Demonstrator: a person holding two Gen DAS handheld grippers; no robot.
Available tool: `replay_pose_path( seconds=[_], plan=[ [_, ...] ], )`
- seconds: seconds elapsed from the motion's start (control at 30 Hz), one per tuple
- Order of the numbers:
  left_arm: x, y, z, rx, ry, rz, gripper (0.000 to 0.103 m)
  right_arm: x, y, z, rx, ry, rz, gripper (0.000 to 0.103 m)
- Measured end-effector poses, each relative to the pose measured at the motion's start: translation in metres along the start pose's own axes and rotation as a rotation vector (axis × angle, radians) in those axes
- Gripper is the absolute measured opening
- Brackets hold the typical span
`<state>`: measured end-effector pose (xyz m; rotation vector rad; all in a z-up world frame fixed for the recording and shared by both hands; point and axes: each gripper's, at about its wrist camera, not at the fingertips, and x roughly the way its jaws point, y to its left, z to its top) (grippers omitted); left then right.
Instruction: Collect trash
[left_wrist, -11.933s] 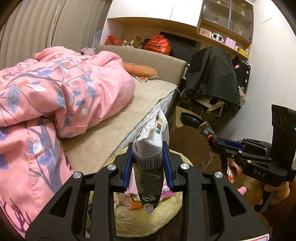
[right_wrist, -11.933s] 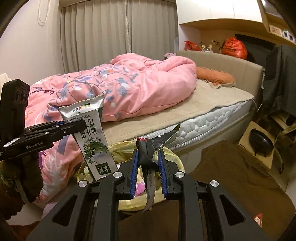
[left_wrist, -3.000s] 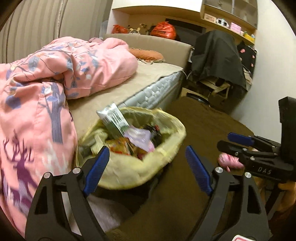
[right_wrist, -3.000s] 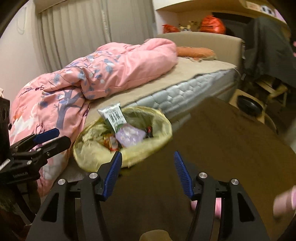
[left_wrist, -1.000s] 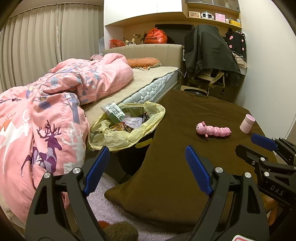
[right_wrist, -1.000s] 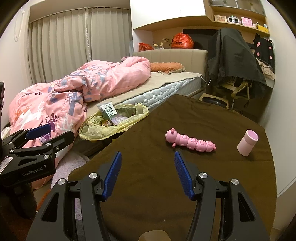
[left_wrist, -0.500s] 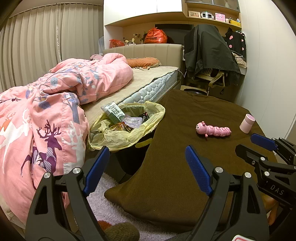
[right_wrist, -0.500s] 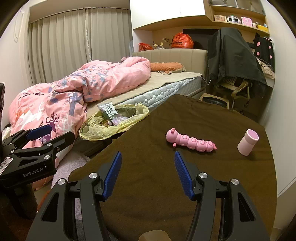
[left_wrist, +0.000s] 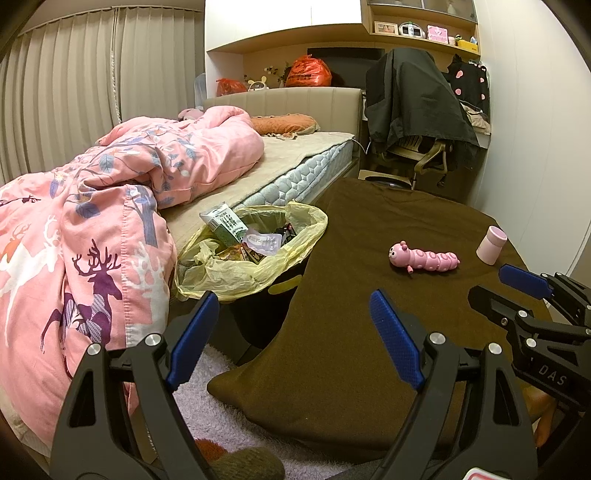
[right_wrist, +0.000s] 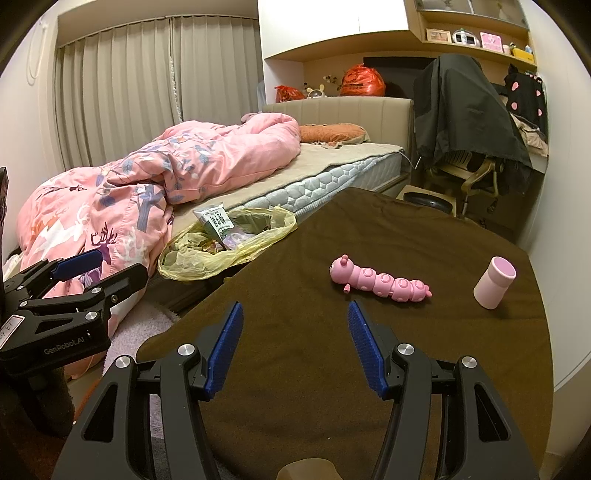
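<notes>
A bin lined with a yellow plastic bag stands between the bed and the table, full of wrappers, with a green-and-white carton sticking up from it. My left gripper hangs open over the table's near-left corner, nothing between its blue pads. My right gripper is open too, above the brown cloth, empty. Each gripper shows at the edge of the other's view.
A round table under a brown cloth carries a pink caterpillar toy and a pink cup. The bed with a pink duvet lies left. A draped chair stands behind. Pale fluffy rug below.
Both grippers held wrappers earlier, then opened over the bin and pulled back from it. Over the last second nothing has moved.
</notes>
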<state>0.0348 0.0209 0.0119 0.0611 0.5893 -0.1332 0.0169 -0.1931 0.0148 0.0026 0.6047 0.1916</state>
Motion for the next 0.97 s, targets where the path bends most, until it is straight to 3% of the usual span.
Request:
replay_pose_path(
  seconds=[0.67,0.8,0.9,0.93,0.97],
  plan=[
    [-0.003,-0.003,0.001,0.004,-0.010,-0.015,0.080,0.001,0.001,0.001,-0.005,0.002,-0.018,0.055],
    [0.006,0.001,0.003,-0.021,0.033,-0.040,0.080,0.005,0.000,0.004,-0.016,0.011,-0.032,0.055],
    [0.023,-0.005,0.010,-0.024,0.061,-0.053,0.080,0.015,-0.022,0.008,0.007,0.036,0.025,0.058],
    [0.030,-0.010,0.013,-0.021,0.061,-0.047,0.080,0.023,-0.038,0.010,0.024,0.052,0.054,0.066],
    [0.042,-0.019,0.017,-0.014,0.064,-0.024,0.080,0.032,-0.049,0.010,0.031,0.067,0.069,0.067]
  ],
)
